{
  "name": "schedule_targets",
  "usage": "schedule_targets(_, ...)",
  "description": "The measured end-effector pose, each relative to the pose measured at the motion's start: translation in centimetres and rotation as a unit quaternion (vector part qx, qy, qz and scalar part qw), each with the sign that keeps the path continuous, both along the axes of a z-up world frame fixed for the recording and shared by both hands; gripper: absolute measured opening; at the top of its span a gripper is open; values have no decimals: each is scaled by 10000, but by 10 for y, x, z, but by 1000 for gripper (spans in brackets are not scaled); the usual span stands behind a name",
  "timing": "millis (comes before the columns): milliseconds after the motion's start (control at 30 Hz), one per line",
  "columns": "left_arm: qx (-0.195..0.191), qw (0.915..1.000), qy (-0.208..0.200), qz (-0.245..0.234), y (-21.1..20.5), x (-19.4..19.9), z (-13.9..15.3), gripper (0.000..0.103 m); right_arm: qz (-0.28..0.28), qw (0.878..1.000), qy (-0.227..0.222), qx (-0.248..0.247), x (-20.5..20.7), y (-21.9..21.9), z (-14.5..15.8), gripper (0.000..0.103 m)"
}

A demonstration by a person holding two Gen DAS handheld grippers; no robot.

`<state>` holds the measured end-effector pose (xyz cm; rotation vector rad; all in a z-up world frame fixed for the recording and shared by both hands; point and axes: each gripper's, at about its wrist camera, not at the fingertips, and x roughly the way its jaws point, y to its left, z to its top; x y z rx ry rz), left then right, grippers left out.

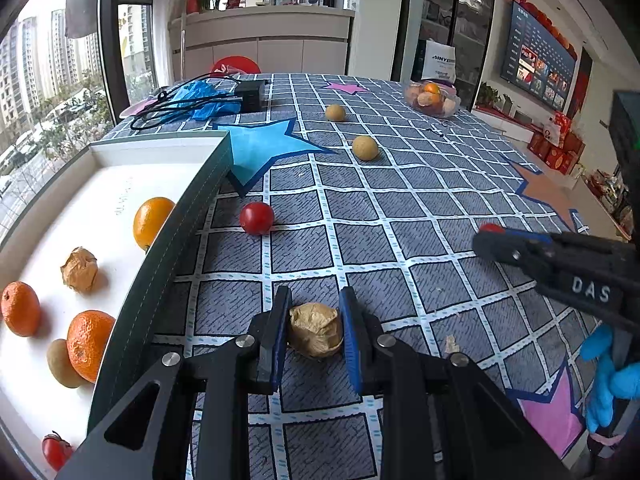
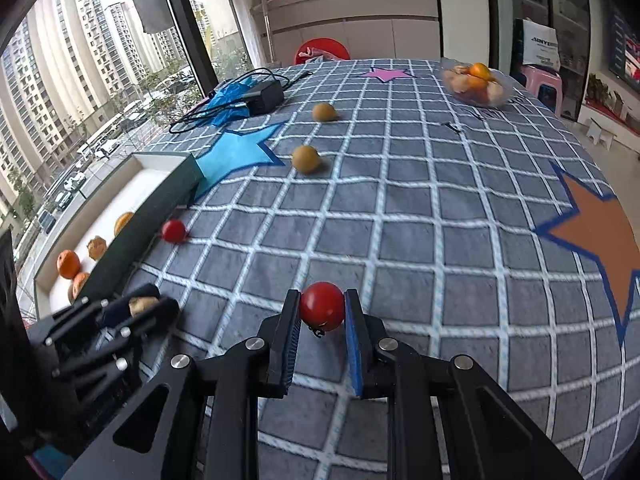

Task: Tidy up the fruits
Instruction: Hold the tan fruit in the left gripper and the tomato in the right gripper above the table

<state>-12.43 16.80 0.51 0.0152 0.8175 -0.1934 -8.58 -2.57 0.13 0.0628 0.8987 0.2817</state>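
Note:
My left gripper (image 1: 316, 306) is shut on a tan, papery husked fruit (image 1: 316, 330) just above the checked tablecloth, beside the dark wall of a white-floored box (image 1: 180, 220). The box holds several oranges, another husked fruit (image 1: 79, 269) and a tomato. My right gripper (image 2: 323, 300) is shut on a red cherry tomato (image 2: 322, 306) over the cloth; in the left wrist view the right gripper (image 1: 492, 236) sits at the right. Loose on the cloth lie another tomato (image 1: 257, 218) and two yellow-brown round fruits (image 1: 365, 148) (image 1: 335, 113).
A clear bowl of fruit (image 1: 432, 98) stands at the far right corner. A black power adapter (image 1: 250, 94) with cables and a blue glove lie at the far left. A blue-gloved hand (image 1: 608, 376) holds the right tool. The table edge runs along the right.

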Motion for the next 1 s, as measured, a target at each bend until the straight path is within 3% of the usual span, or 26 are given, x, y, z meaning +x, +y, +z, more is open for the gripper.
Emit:
schedule_targets(333,-7,10000,2,1,0,0,0,27,-64,10000,12,27,-9,-5,-5,22)
schedule_targets(700,2,10000,-1,2,0,0,0,27,-139,9995,-268,-50,-19,-5,-9,22)
schedule_targets(1000,39,10000,-12,4,-1,0,0,27,-264,9985,-256,418,-20,-20,-11,22)
